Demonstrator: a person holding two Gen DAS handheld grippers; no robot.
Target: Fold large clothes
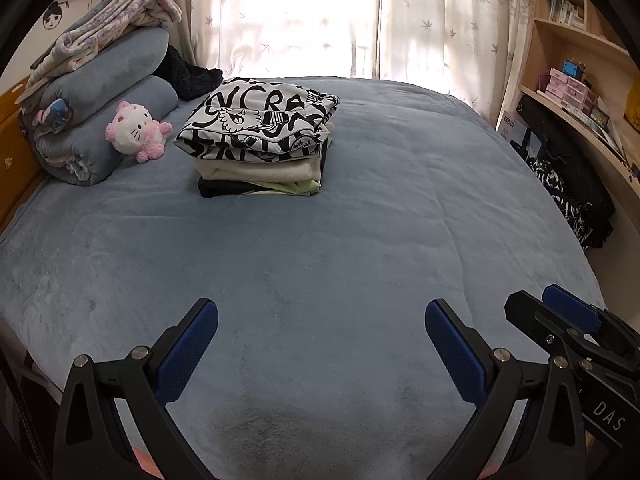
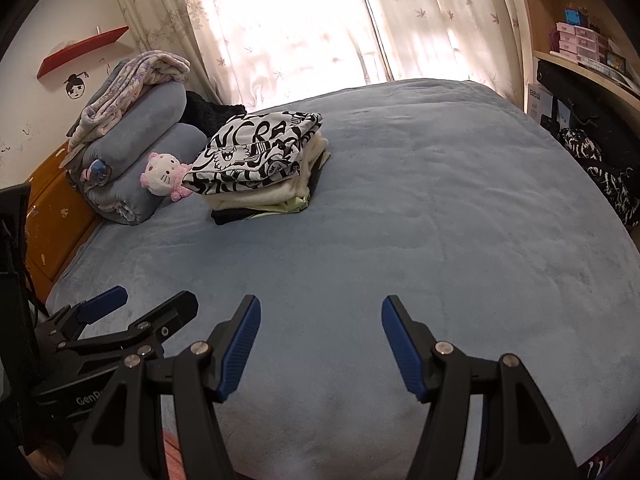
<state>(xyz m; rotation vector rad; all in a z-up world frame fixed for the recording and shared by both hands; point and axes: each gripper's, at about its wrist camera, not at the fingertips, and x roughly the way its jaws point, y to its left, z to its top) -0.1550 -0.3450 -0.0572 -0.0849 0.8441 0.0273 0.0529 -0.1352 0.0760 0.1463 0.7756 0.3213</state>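
Observation:
A stack of folded clothes [image 1: 260, 140] [image 2: 260, 164] rests on the far left part of a blue-grey bed [image 1: 360, 240] [image 2: 400, 220], topped by a black-and-white lettered garment. My left gripper [image 1: 320, 316] hovers open over the bed's near edge, nothing between its blue pads. My right gripper [image 2: 320, 312] also stands open and empty beside it, well short of the stack. The left wrist view catches the right gripper [image 1: 556, 308] at the right edge. In the right wrist view, the left gripper [image 2: 152, 300] shows at the lower left.
Rolled grey blankets [image 1: 100, 92] and a pink plush toy [image 1: 134, 130] lie at the bed's far left by an orange headboard [image 2: 56, 216]. Curtains [image 1: 300, 16] hang behind the bed. Wooden shelves [image 1: 580, 60] and dark bags [image 1: 568, 192] stand along the right.

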